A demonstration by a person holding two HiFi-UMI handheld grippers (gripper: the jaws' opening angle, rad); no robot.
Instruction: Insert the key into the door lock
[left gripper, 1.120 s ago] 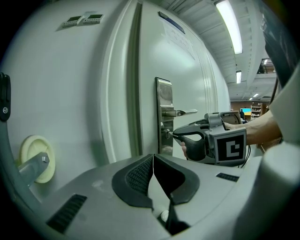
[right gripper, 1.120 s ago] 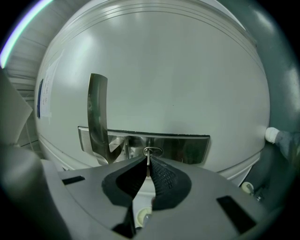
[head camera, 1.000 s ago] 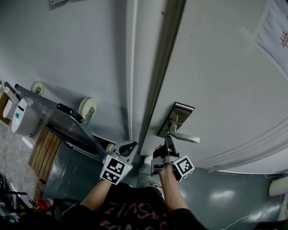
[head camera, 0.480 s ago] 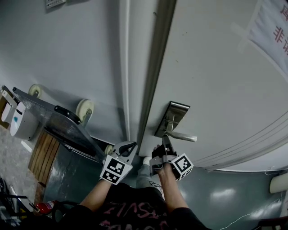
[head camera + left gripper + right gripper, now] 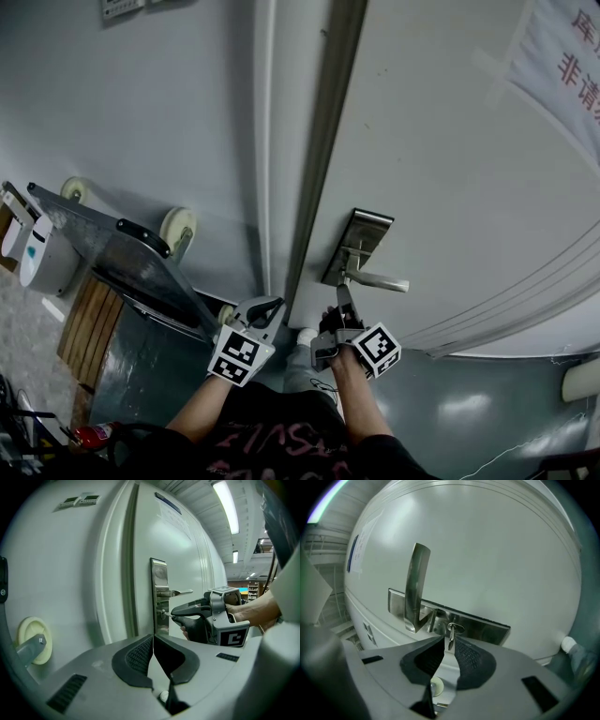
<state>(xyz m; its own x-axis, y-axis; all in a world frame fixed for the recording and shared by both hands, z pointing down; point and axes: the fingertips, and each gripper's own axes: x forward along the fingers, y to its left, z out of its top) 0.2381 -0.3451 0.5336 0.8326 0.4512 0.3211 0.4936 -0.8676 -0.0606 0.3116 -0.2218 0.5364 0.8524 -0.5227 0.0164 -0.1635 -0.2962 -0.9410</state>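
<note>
A steel lock plate (image 5: 362,246) with a lever handle (image 5: 380,280) sits on the pale door (image 5: 450,169). My right gripper (image 5: 341,292) is just below the handle, shut on a small silver key (image 5: 449,639). The key's tip is at the round keyhole (image 5: 454,629) in the lock plate (image 5: 485,626), beside the handle (image 5: 415,588). From the left gripper view, the key (image 5: 167,615) bridges the right gripper (image 5: 174,616) and the plate (image 5: 159,592). My left gripper (image 5: 270,302) hangs left of the door edge, shut (image 5: 153,638) and holding nothing.
The door frame (image 5: 323,141) runs up beside the lock. A metal hand trolley (image 5: 141,258) with pale wheels (image 5: 178,226) leans on the wall at left, over a wooden board (image 5: 94,319). A white container (image 5: 42,251) and a red canister (image 5: 89,431) lie further left. A notice (image 5: 562,56) hangs on the door.
The head view has shifted slightly. My right gripper stays under the handle with the key at the lock plate, a touch closer to it. The left gripper has not moved.
</note>
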